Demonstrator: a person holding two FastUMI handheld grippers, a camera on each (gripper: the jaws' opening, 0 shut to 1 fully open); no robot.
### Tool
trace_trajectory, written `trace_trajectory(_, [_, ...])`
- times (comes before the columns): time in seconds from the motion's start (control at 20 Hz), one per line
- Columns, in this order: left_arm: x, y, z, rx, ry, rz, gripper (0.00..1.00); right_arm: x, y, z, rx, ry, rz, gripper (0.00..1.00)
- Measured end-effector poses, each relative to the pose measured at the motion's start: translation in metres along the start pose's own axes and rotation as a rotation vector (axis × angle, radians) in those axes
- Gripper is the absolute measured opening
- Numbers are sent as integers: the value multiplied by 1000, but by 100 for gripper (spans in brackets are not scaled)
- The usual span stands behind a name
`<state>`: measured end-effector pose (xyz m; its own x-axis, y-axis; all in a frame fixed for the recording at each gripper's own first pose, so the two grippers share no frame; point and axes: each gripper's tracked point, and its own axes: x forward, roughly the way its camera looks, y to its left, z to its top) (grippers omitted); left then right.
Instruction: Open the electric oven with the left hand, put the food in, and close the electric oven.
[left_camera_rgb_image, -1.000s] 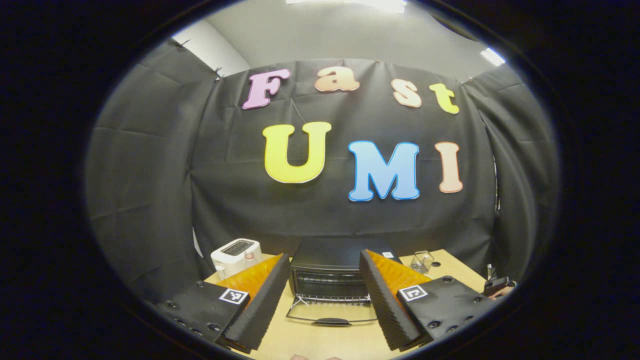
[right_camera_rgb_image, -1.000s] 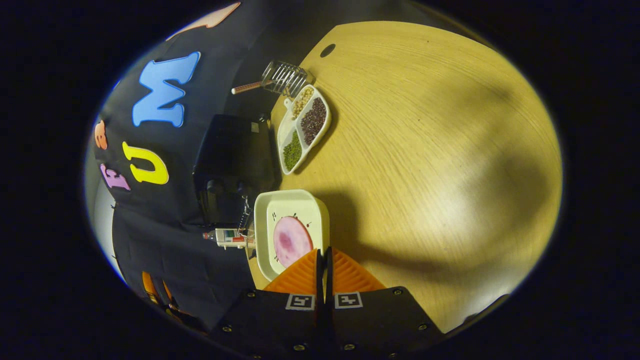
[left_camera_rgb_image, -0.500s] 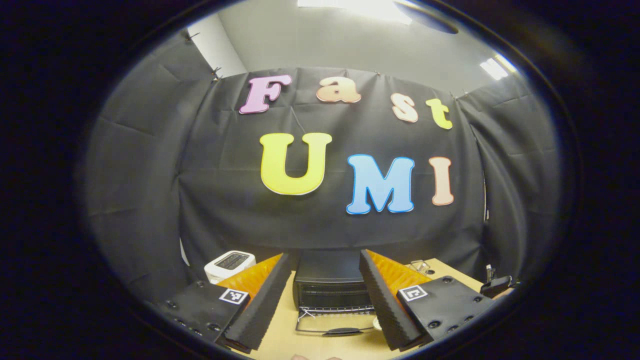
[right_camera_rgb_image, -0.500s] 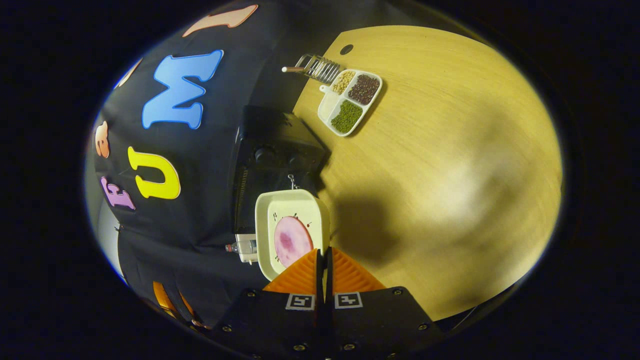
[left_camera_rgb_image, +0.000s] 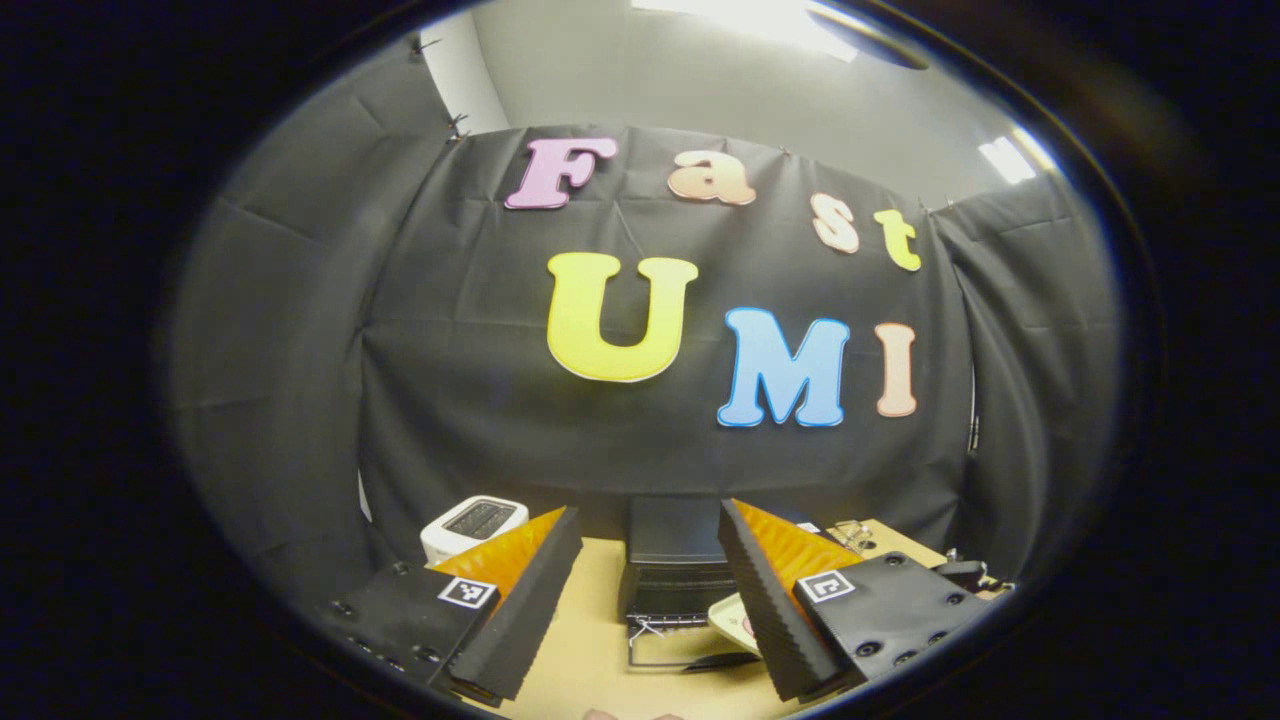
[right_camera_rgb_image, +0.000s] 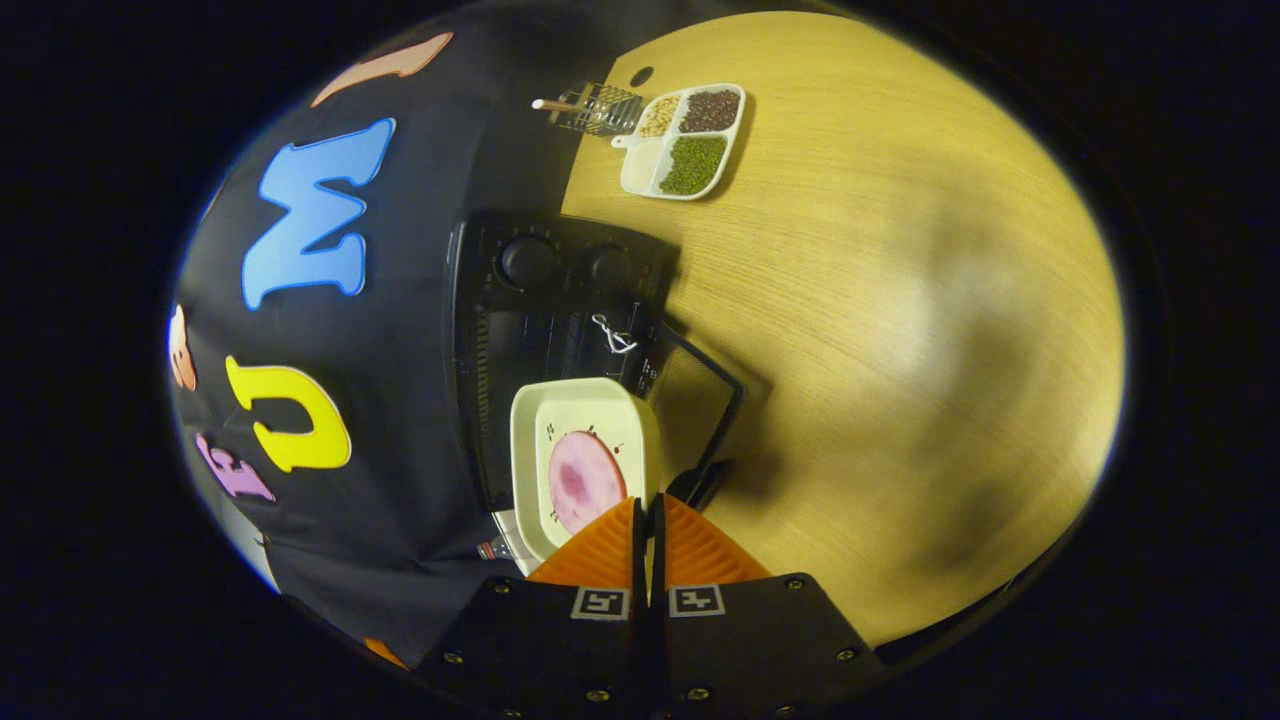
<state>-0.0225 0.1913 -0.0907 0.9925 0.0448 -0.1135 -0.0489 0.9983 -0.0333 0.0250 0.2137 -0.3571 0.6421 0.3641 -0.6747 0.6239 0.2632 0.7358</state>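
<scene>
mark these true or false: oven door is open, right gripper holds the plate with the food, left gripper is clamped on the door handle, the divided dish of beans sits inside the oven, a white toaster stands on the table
1. The oven door is open. True: it hangs down flat in front of the cavity.
2. The right gripper holds the plate with the food. True: its fingers are shut on the plate's rim.
3. The left gripper is clamped on the door handle. False: its fingers are spread wide and hold nothing.
4. The divided dish of beans sits inside the oven. False: it lies on the table, beside the oven.
5. A white toaster stands on the table. True: it shows in the left gripper view, off to the oven's side.
</scene>
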Motion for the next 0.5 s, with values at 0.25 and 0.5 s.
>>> trace_trajectory(0.25, [-5,35,-5,-16,15,42,94,54,19,18,67,-136,-53,0])
trace_trajectory(0.5, [-17,67,-14,-8,41,107,99,97,33,27,117,-276,-109,1])
